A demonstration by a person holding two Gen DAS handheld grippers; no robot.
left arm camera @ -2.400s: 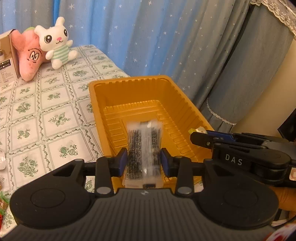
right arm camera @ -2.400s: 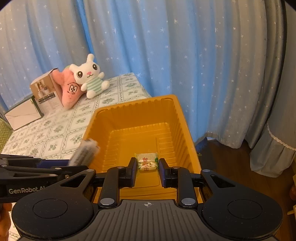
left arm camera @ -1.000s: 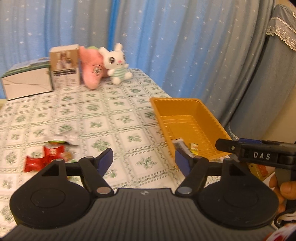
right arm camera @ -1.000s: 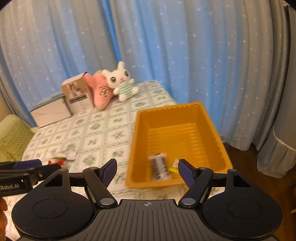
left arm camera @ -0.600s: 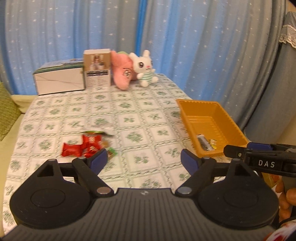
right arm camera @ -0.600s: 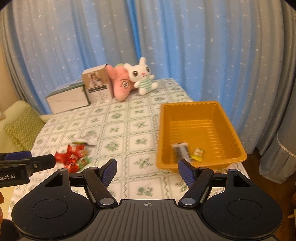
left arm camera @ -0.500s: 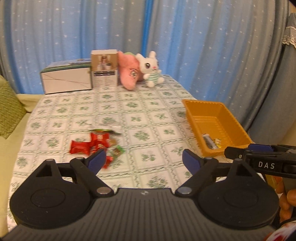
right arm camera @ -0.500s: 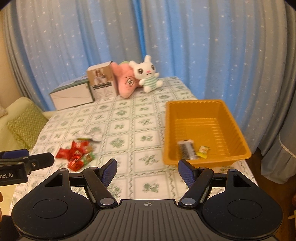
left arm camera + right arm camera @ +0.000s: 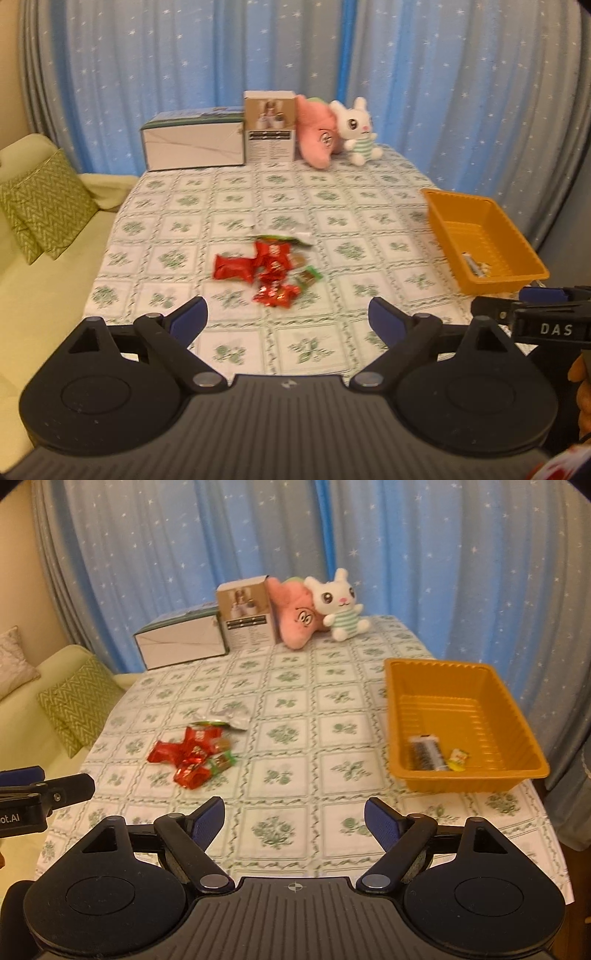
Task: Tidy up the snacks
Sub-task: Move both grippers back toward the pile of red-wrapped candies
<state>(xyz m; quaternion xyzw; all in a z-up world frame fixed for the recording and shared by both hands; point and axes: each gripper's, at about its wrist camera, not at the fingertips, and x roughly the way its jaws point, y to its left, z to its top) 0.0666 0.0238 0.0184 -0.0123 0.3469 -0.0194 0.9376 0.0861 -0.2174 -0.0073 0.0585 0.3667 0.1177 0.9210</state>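
Observation:
An orange tray (image 9: 517,716) stands at the table's right edge; it also shows in the left wrist view (image 9: 461,206). In it lie a dark striped snack packet (image 9: 424,753) and a small yellow candy (image 9: 458,757). A pile of red and green snack wrappers (image 9: 192,753) lies mid-table, seen too in the left wrist view (image 9: 266,269). My left gripper (image 9: 288,323) is open and empty, held back from the near table edge. My right gripper (image 9: 293,823) is open and empty, also held back over the near edge.
At the far end of the table stand a white box (image 9: 181,642), a brown carton (image 9: 247,613), a pink plush (image 9: 295,616) and a white bunny plush (image 9: 340,602). A sofa with green cushions (image 9: 74,705) is on the left. Blue curtains hang behind.
Both grippers let go of their snacks into the tray, opened wide and pulled back from it. The whole table has come into view.

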